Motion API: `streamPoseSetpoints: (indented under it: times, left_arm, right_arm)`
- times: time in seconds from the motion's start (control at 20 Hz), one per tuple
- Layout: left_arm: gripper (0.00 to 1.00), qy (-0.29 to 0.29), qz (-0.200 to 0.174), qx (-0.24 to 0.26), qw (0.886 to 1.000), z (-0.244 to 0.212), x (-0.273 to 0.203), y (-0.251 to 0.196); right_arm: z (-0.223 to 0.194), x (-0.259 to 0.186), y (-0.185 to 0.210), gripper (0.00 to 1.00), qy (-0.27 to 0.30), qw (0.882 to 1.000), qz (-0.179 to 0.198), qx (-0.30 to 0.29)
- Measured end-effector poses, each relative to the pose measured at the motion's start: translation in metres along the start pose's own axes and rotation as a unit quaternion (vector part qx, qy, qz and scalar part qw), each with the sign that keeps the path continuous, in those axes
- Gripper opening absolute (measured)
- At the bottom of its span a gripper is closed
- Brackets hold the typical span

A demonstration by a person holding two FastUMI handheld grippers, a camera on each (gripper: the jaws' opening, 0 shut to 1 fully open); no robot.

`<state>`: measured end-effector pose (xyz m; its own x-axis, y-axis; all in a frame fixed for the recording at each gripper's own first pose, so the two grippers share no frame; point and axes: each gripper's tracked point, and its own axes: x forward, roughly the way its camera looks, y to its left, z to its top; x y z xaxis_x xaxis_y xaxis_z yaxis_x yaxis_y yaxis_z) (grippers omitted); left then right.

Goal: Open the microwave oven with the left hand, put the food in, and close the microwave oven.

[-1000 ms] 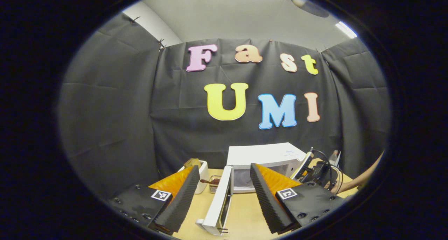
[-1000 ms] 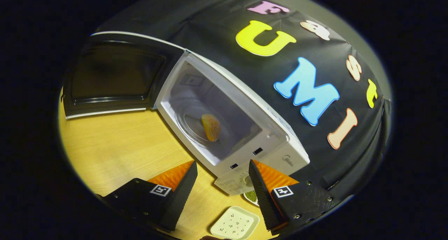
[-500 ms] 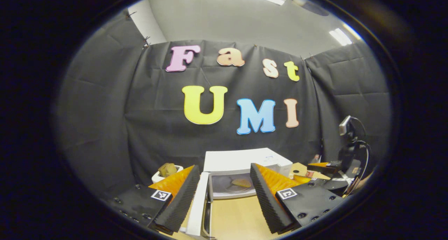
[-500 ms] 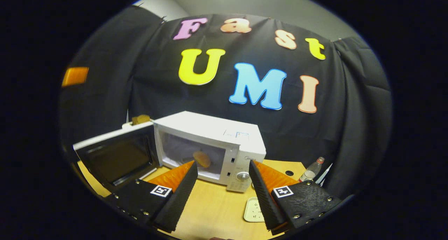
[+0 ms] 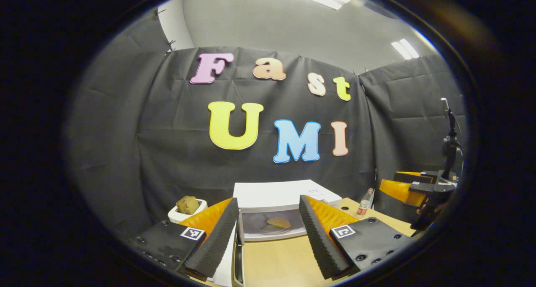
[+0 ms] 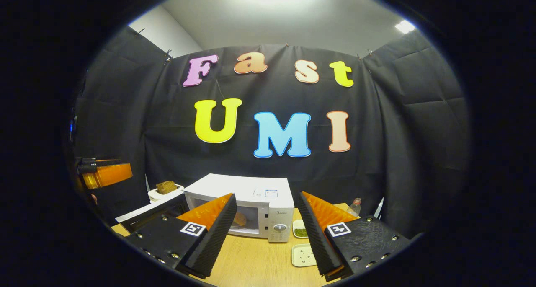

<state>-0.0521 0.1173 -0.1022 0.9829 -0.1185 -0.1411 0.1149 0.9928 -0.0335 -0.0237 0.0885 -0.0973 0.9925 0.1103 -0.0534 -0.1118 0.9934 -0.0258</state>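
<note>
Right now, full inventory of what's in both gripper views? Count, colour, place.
microwave: 1, white, table middle, by the wall
microwave door: 1, dark window, swung open at microwave's left
food: 1, golden, inside microwave
toaster: 1, white, left of microwave, brown bread in the top
bottle: 1, clear, right of microwave
dishes: 2, pale, in front of the bottle
table: 1, light wood
left gripper: open, empty
right gripper: open, empty

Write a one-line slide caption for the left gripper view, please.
Open left gripper faces the microwave, door swung open, food on the turntable.
</note>
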Motion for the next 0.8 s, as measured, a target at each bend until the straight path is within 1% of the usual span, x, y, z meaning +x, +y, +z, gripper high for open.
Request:
streamPoseSetpoints:
  times: [0.2, 0.3, 0.35, 0.45, 0.5, 0.55, 0.6, 0.7, 0.8]
  left_arm:
    - [0.94, 0.025, -0.001, 0.000, 1.000, -0.017, -0.018, 0.008]
    - [0.67, 0.050, 0.007, 0.001, 0.999, -0.034, -0.028, 0.022]
    - [0.53, 0.061, 0.017, 0.004, 0.998, -0.040, -0.033, 0.031]
    - [0.26, 0.076, 0.050, 0.009, 0.996, -0.051, -0.046, 0.060]
    - [0.12, 0.080, 0.057, -0.002, 0.995, -0.057, -0.051, 0.068]
    - [0.05, 0.086, 0.055, -0.018, 0.995, -0.064, -0.058, 0.073]
    - [0.07, 0.092, 0.068, -0.022, 0.993, -0.074, -0.064, 0.085]
    - [0.09, 0.117, 0.098, -0.015, 0.988, -0.099, -0.077, 0.119]
    - [0.07, 0.140, 0.103, -0.023, 0.985, -0.122, -0.085, 0.132]
  right_arm:
    - [0.004, 0.000, 0.009, 0.90, 0.003, 1.000, 0.011, 0.005]
    - [0.009, 0.002, 0.015, 0.90, -0.001, 1.000, 0.019, 0.011]
    - [0.010, 0.002, 0.016, 0.90, -0.002, 1.000, 0.021, 0.012]
    - [0.008, 0.003, 0.021, 0.90, -0.001, 1.000, 0.029, 0.009]
    - [0.009, 0.002, 0.024, 0.90, -0.001, 0.999, 0.032, 0.008]
    - [0.010, 0.001, 0.025, 0.90, -0.003, 0.999, 0.035, 0.008]
    - [0.011, 0.001, 0.026, 0.90, -0.003, 0.999, 0.037, 0.006]
    - [0.012, 0.001, 0.027, 0.90, -0.005, 0.999, 0.037, 0.002]
    - [0.011, -0.001, 0.027, 0.90, -0.005, 0.999, 0.037, 0.000]
